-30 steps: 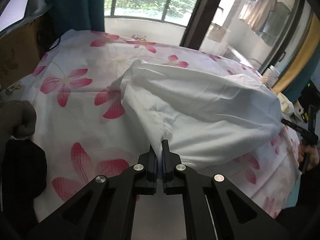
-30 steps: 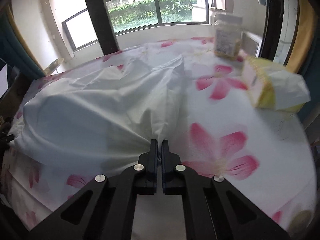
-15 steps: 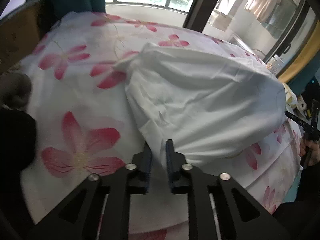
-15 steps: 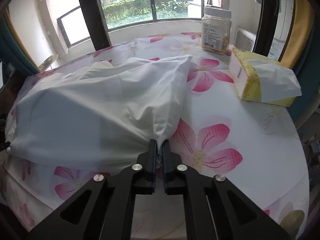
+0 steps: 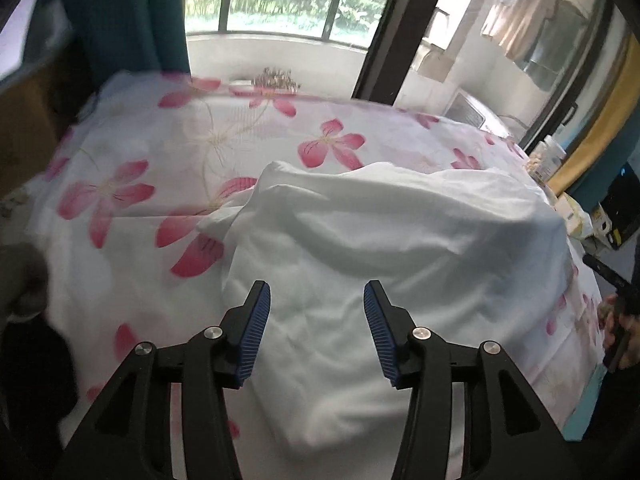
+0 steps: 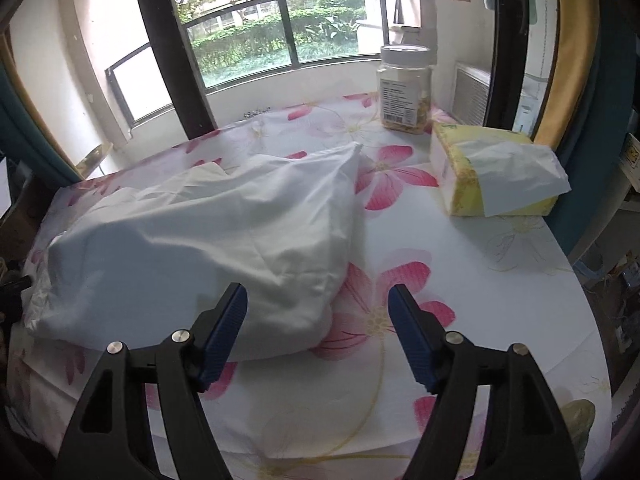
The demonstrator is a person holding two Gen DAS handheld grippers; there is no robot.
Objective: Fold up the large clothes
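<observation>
Spread across the frame: flowered tablecloth, bare at lower right. At centre left, white garment lying slack in a puffed heap (pinched at both near corners a second ago). Released now: left gripper spread wide above the garment, right gripper wide over its near right corner. Upper right: tissue pack, jar.
</observation>
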